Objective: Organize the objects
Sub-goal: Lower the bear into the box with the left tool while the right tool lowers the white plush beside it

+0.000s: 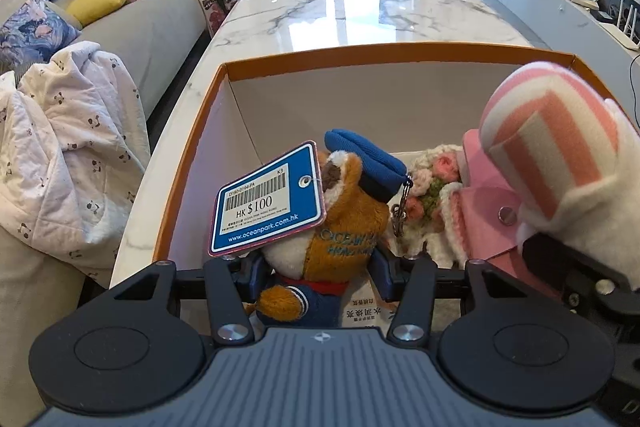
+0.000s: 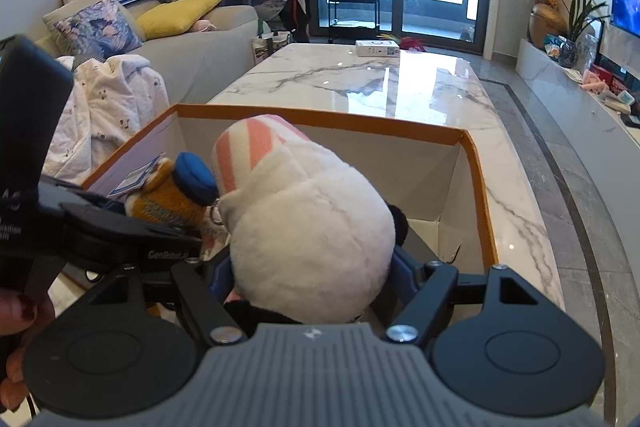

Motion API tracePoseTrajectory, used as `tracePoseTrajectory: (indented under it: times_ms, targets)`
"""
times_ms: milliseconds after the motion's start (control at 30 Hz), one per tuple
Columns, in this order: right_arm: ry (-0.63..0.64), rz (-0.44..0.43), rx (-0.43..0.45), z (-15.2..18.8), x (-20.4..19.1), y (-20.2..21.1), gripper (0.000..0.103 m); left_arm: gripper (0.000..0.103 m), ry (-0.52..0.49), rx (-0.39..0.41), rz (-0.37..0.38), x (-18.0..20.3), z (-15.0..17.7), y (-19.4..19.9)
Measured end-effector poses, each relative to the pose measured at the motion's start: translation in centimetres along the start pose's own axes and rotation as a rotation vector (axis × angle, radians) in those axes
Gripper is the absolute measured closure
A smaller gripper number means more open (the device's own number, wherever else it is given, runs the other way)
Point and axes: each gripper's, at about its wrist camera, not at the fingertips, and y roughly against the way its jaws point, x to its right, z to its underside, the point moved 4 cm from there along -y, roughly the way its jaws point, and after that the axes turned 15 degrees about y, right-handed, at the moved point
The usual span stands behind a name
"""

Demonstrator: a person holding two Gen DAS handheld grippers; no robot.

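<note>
1. Here, both grippers hang over the open box (image 1: pixel 192 163), orange-rimmed and white inside, which stands at the near end of the marble table (image 1: pixel 360 11)
2. Left gripper (image 1: pixel 312 267): clenched on the small plush in the blue cap (image 1: pixel 340 211), pads pressing its orange body from both sides. Its price tag (image 1: pixel 268 199) sticks up free on the left; the key ring (image 1: pixel 402 207) dangles on the right
3. Right gripper (image 2: pixel 312 267): fingers clamped around the white plush with the pink-striped top (image 2: pixel 304 227), gripped low on its body. The toy bulges well beyond the fingers
4. Already in the box: a crocheted flower piece (image 1: pixel 432 195) and a pink item (image 1: pixel 492 211), lying below and between the two held toys
5. Step, as I judge it: both toys about to be set into the box, with plenty of bare floor towards the far wall
6. Risks:
- the two toys are just beside each other; letting both go at once could make one roll onto the other or onto the flowers
- the key ring could snag the crochet yarn as the capped plush goes down
- the price tag may catch the left wall and bend
- the white plush is soft and bulky; eased out off-centre it could tip over the rim
- the grippers themselves are close and could knock together
</note>
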Motion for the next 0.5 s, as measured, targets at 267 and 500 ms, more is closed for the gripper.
tracePoseTrajectory:
  times_ms: [267,500]
  targets:
    - [-0.039,-0.008,0.021,-0.1,1.5,-1.4,0.024,0.042,0.085,-0.012,0.04,-0.4,-0.4,-0.7]
    - [-0.046,0.037,-0.008,-0.3,1.4,-1.8,0.024,0.041,0.109,-0.003,0.033,-0.1,-0.4,-0.6]
